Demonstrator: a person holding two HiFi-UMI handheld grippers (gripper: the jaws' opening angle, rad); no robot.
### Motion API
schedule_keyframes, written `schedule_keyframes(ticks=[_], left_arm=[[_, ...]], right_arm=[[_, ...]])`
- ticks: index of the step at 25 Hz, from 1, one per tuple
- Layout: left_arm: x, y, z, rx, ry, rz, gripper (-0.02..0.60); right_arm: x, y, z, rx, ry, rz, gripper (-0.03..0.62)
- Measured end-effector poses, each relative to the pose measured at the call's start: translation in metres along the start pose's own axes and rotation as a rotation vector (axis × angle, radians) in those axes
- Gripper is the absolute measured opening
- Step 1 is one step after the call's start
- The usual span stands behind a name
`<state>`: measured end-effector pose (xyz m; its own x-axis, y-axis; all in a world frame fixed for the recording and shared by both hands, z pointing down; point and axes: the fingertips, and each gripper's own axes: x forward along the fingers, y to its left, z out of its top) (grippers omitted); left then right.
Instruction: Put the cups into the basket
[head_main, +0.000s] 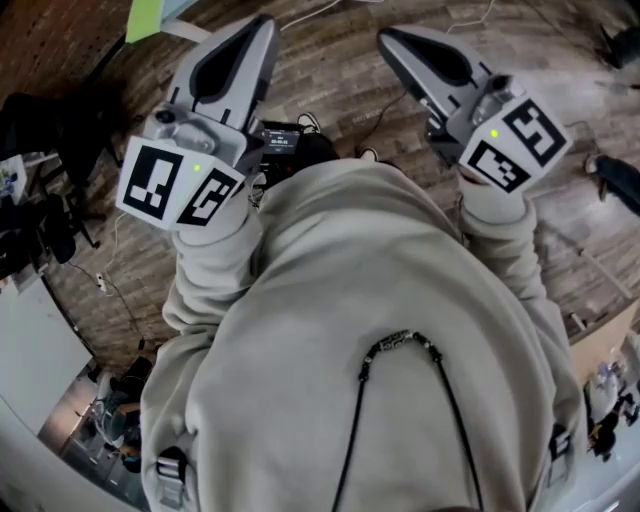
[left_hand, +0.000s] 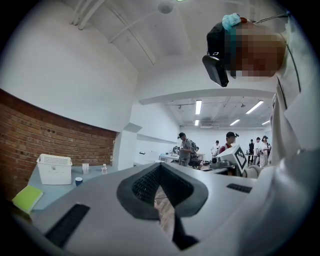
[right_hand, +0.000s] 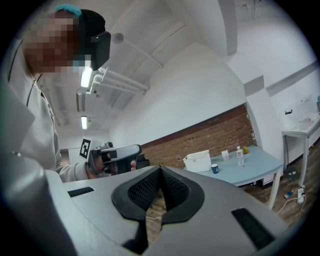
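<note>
Plainly, left gripper (left_hand: 160, 165) and right gripper (right_hand: 160, 168) both closed and empty, black mesh-textured pads (right_hand: 145, 190) together.

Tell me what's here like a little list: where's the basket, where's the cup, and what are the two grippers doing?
left gripper: fingers shut, holding nothing
right gripper: fingers shut, holding nothing
basket: white, on the table, across the room
cup: blue, on the table beside the basket, not in it
bottle: on the table, apart from the cup
task: cup not yet picked up
</note>
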<state>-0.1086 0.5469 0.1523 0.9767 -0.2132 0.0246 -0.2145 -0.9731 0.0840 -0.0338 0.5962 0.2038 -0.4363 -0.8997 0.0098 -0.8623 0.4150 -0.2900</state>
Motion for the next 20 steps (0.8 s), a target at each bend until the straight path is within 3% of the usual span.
schedule_keyframes(ticks=[4,14,20], left_arm=[[0.002,-0.002,-0.003,-0.009,0.01,-0.032,-0.005],[0.013,0.033,0.009,-0.043,-0.049,-0.066,-0.005],[0.025,0.075,0.007,-0.061,-0.047,-0.081,-0.005]], right_arm=[[0.006,0.001,0.008,-0.01,-0.023,-0.01,0.012],[0.04,-0.001,0.011,-0.057,0.035,0.017,0.012],[0.083,-0.011,0.012,-0.062,0.061,0.043,0.012]])
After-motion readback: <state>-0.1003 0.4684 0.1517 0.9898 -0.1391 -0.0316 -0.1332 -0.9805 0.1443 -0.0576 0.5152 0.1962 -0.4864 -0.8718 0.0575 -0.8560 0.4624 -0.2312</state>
